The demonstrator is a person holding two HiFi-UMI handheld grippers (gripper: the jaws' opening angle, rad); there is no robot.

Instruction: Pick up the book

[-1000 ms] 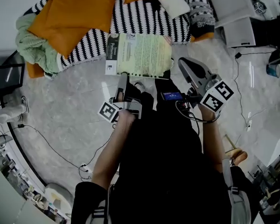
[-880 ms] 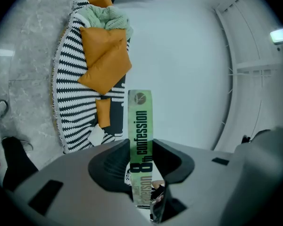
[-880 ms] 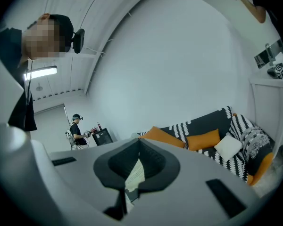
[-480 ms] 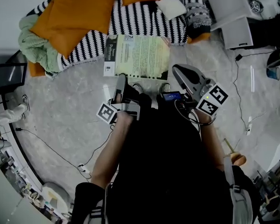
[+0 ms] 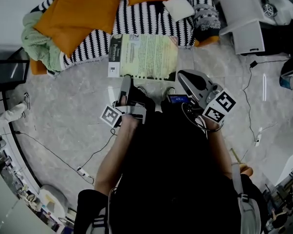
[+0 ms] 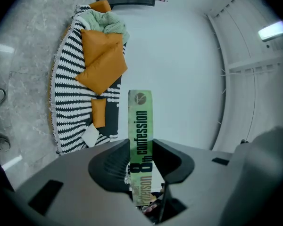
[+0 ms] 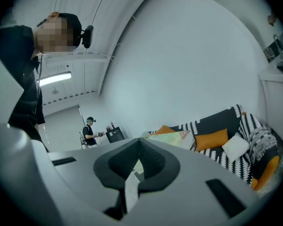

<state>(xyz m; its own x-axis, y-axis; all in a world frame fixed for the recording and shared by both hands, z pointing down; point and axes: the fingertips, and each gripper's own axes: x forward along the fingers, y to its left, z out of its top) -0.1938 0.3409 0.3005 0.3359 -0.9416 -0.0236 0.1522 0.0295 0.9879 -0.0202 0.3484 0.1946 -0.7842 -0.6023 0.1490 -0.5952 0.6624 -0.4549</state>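
The book [image 5: 144,56], pale green with a white spine strip, hangs flat above the floor in front of the striped sofa. My left gripper [image 5: 125,79] is shut on its near edge. In the left gripper view the green spine [image 6: 140,121] stands upright between the pads of the left gripper [image 6: 140,161]. My right gripper [image 5: 181,76] sits at the book's near right corner with its jaw tips together. In the right gripper view the book [image 7: 172,138] lies just beyond the right gripper [image 7: 139,145]. A thin pale strip shows in the hollow behind the tips; I cannot tell what it is.
A sofa with a black-and-white striped throw [image 5: 151,18], orange cushions [image 5: 83,13] and a white pillow [image 5: 182,5] lies beyond the book. White cabinets [image 5: 244,33] stand at the right. Cables [image 5: 53,152] trail over the marble floor. A person [image 7: 90,132] stands far off.
The left gripper and the book have shifted slightly up and toward the sofa. The right gripper has moved left, from clear of the book to its near right corner.
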